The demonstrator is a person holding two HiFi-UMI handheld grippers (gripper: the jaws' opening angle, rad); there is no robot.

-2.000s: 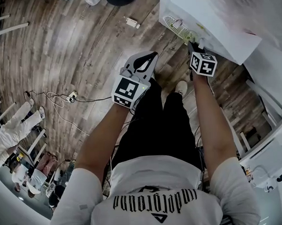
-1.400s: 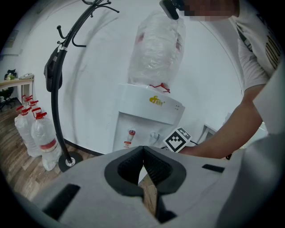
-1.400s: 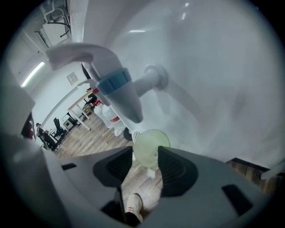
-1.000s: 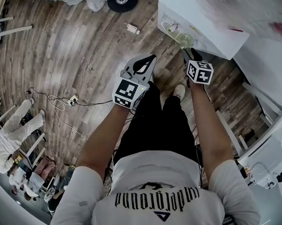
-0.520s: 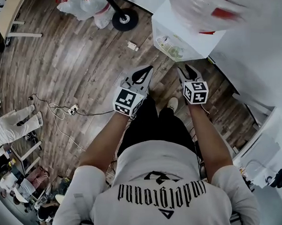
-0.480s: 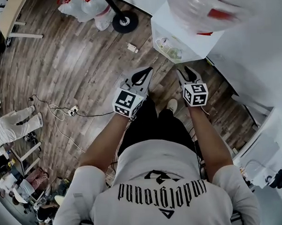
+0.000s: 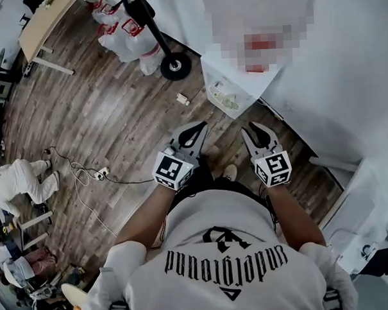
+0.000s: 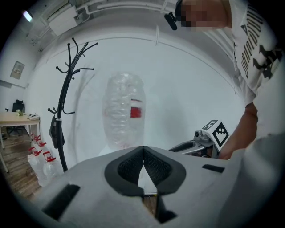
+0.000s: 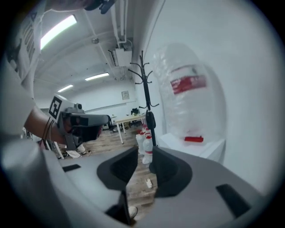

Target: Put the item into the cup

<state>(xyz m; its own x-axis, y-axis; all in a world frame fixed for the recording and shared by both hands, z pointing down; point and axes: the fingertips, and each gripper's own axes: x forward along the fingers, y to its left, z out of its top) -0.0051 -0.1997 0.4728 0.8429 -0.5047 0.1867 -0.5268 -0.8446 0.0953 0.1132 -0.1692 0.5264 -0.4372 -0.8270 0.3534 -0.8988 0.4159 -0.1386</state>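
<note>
While the person stood on the wooden floor [image 7: 102, 116] facing a white stand [image 7: 237, 85], neither a cup nor any loose item could be picked out with certainty in any view. Left of the stand rose a black coat rack [image 8: 67, 89], with small bottles [image 8: 42, 162] on the floor at its foot. The left gripper [image 7: 201, 126] hung short of the stand and to its left. Its jaws were pressed together at the tips, with nothing between them. On the stand stood a big clear water bottle [image 8: 124, 111], upright, its long axis vertical. A round ribbed thing [image 7: 223, 97] lay on the stand's near edge, too small to name. The right gripper [image 7: 252, 128] pointed at the stand from just below it. Its jaws were apart and closing, with only floor showing through the gap. By my reading, whatever the task needs probably sits on the stand, ahead of both grippers, and the right one was the nearer.
</note>
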